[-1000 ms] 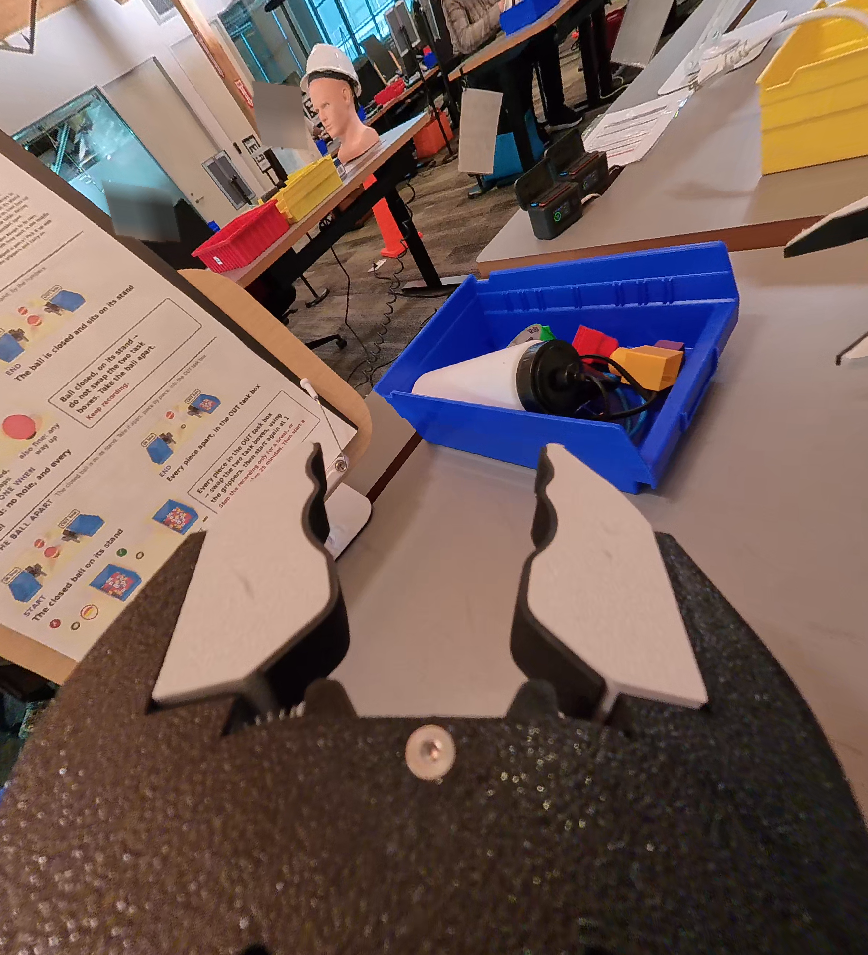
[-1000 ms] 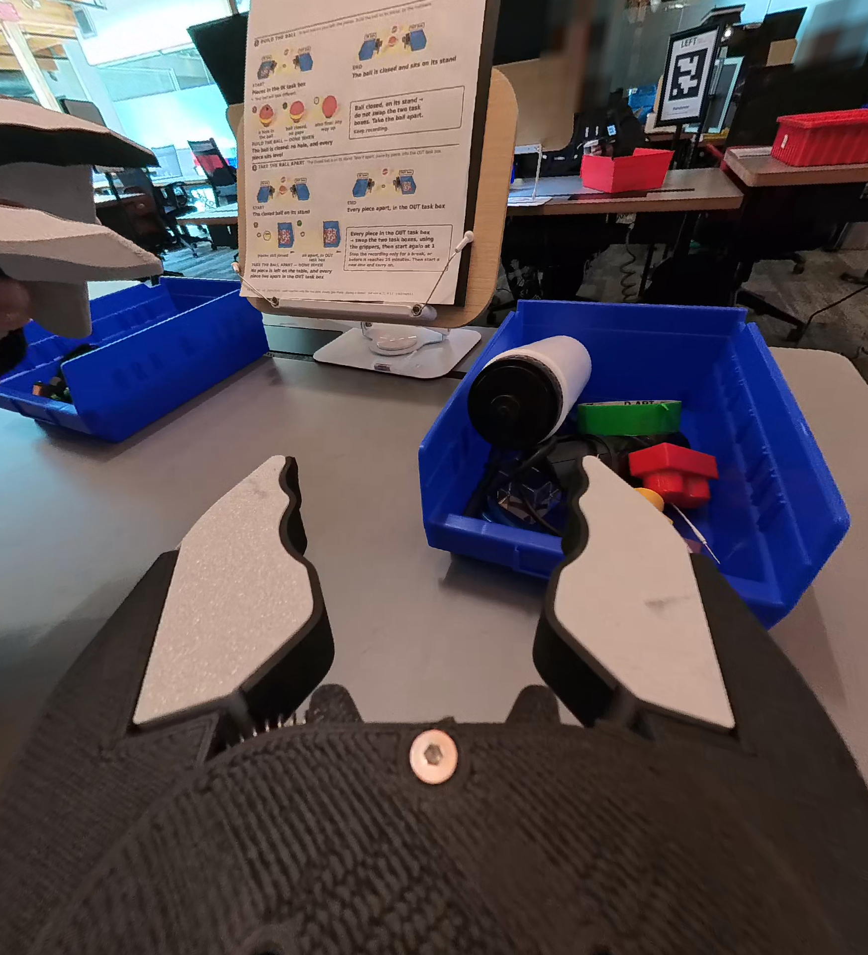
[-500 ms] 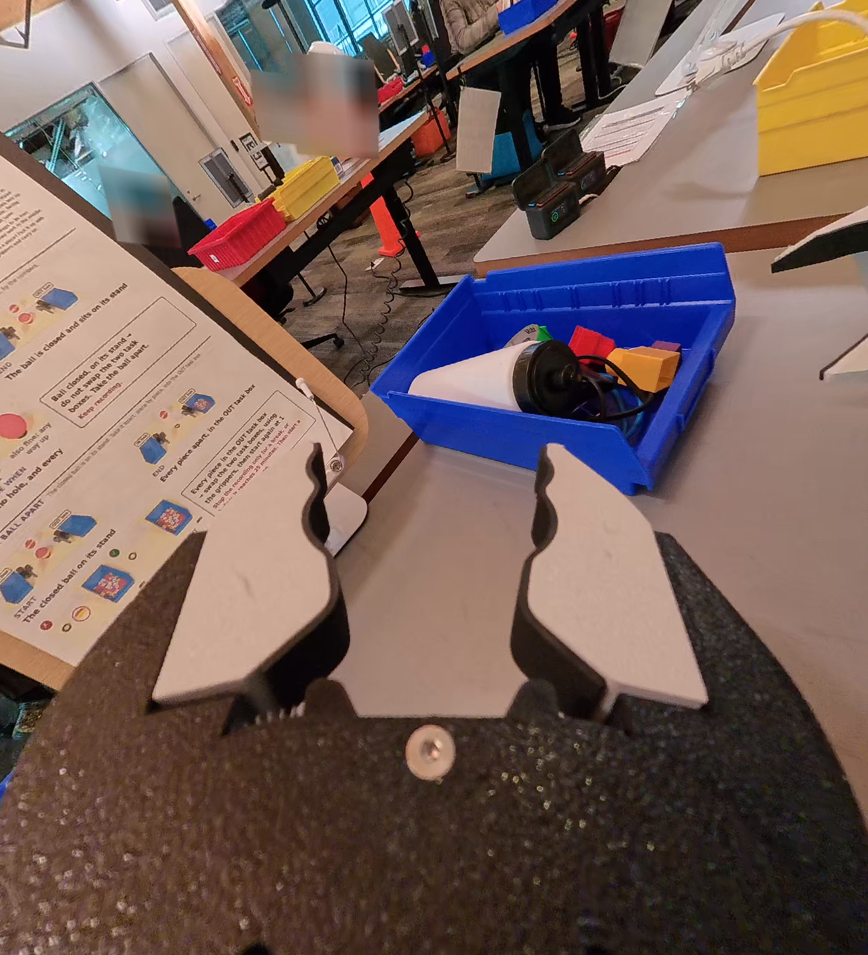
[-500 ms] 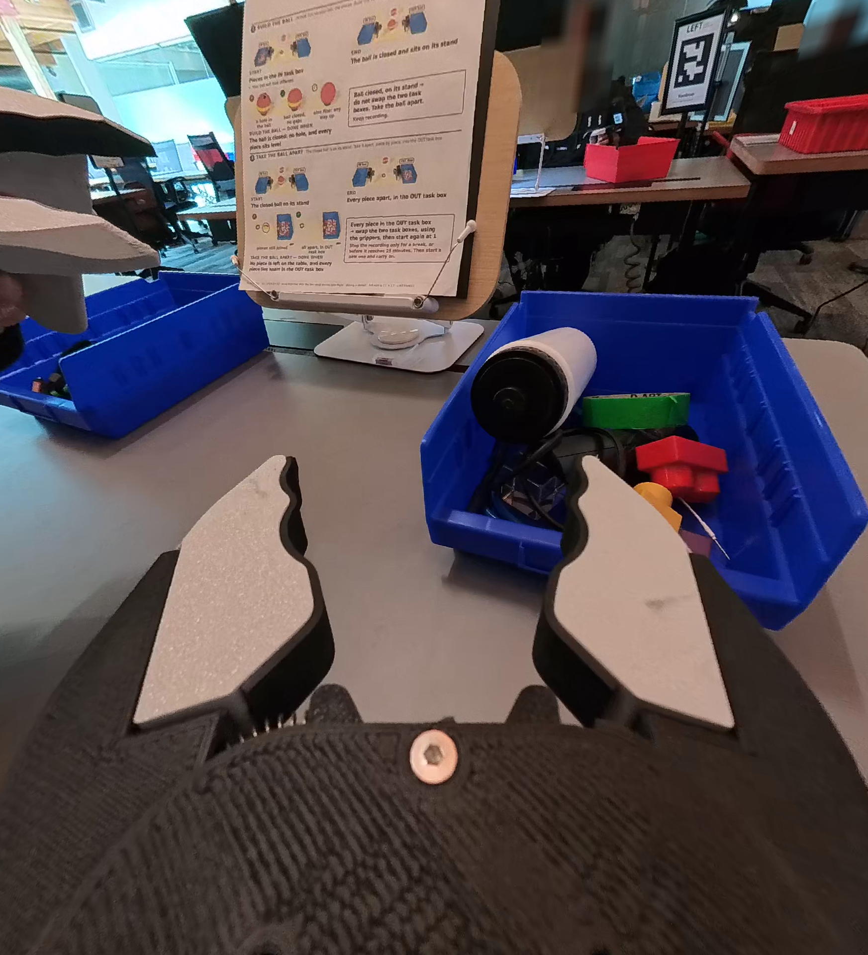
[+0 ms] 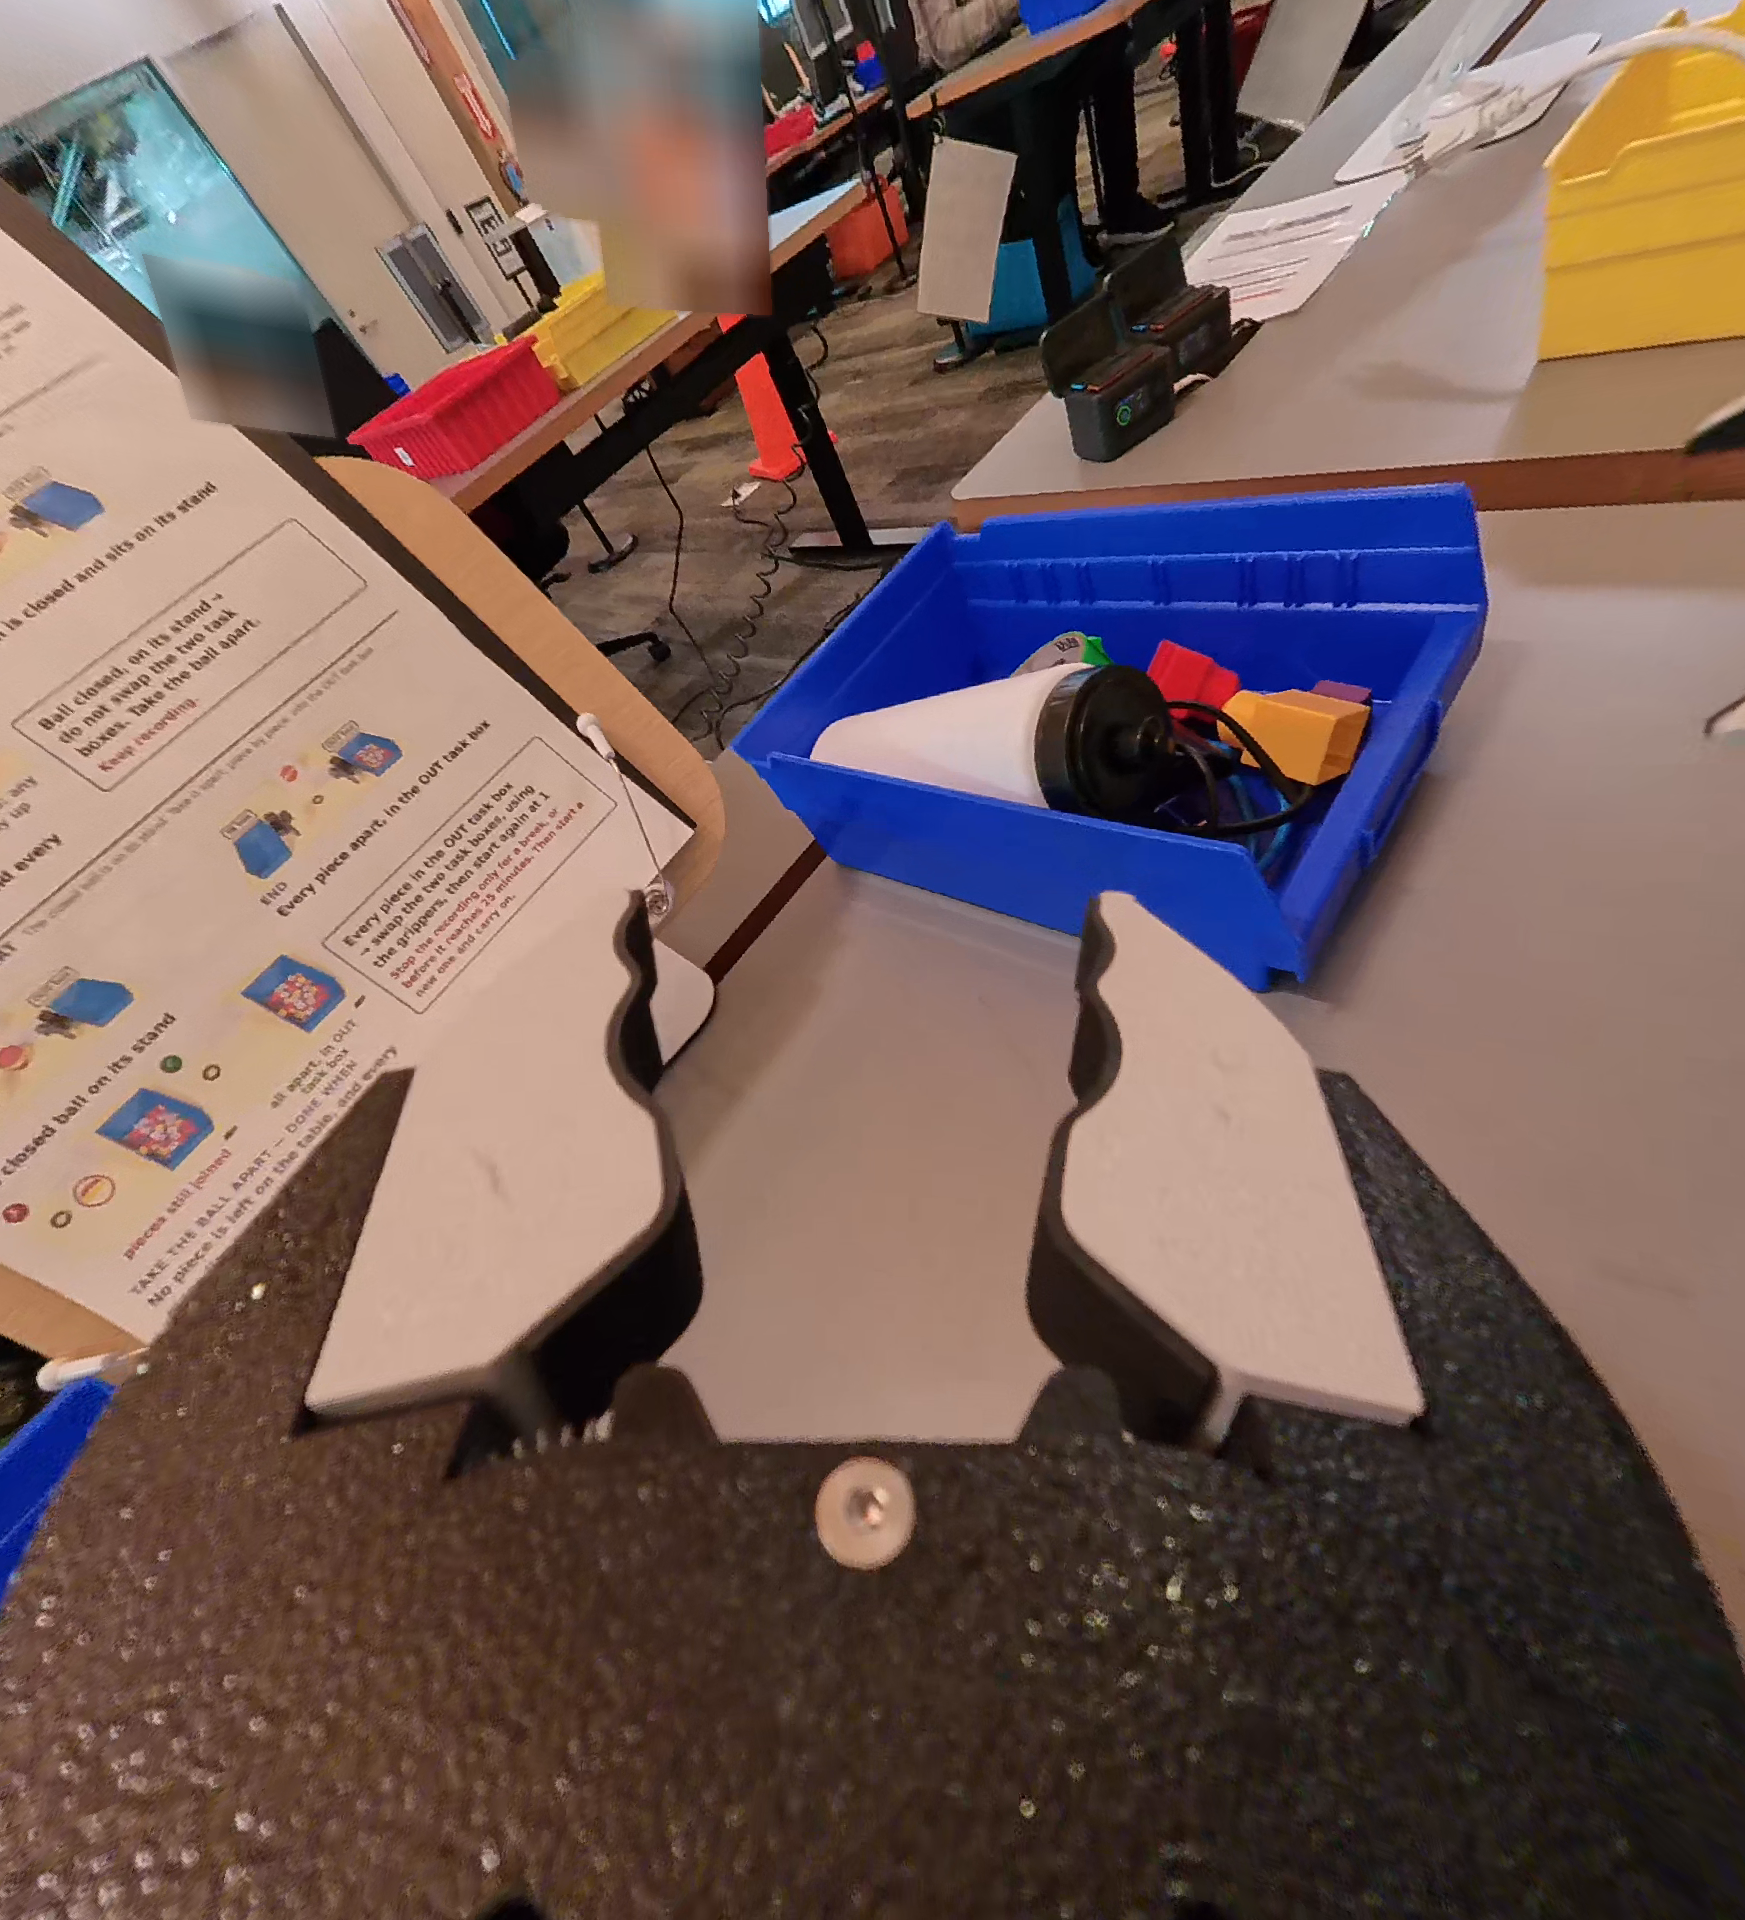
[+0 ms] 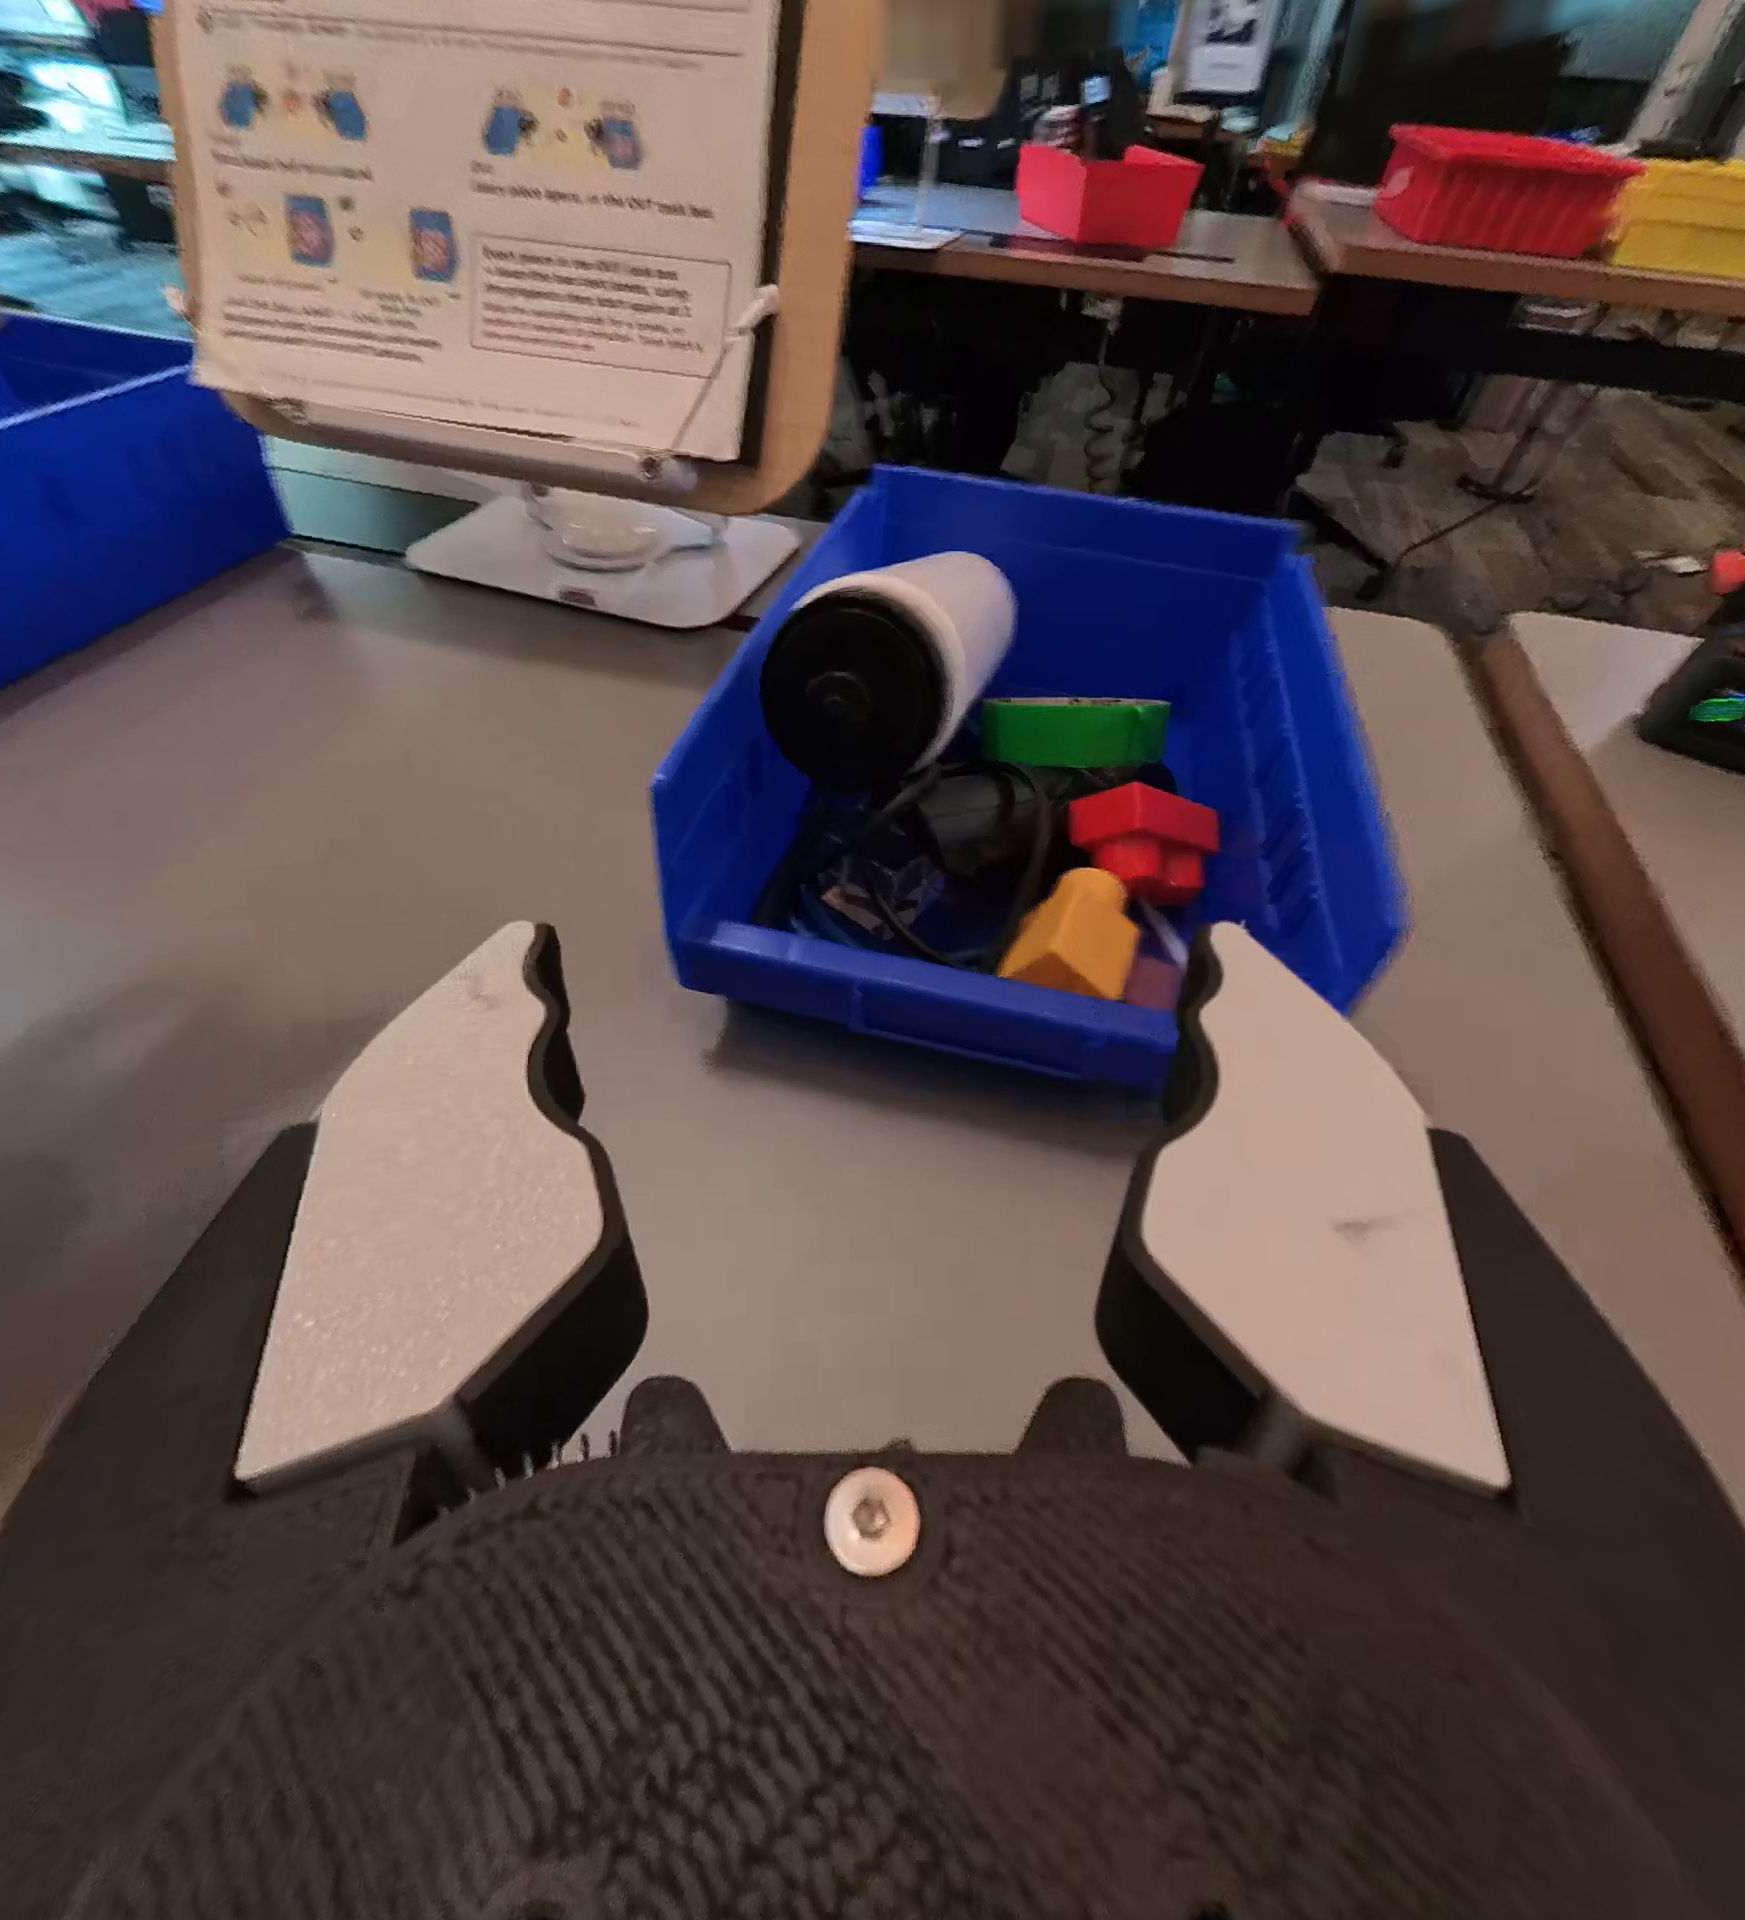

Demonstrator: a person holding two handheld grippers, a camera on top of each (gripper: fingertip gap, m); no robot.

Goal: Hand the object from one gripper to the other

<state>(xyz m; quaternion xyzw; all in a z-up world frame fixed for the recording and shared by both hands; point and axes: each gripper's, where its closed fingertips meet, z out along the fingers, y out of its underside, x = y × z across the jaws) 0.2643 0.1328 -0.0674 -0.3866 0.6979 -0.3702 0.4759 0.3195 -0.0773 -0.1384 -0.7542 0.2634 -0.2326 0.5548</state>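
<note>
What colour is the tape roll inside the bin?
Green. The tape roll shows best in the right wrist view, lying in the blue bin.

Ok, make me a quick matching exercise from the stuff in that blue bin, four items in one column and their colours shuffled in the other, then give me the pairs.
All lie in the blue bin.

Things:
1. tape roll
2. stepped block
3. house-shaped block
4. cylinder

Colours:
A. red
B. white body, black end cap
C. green
D. orange-yellow

Pairs: 1-C, 2-A, 3-D, 4-B
</note>
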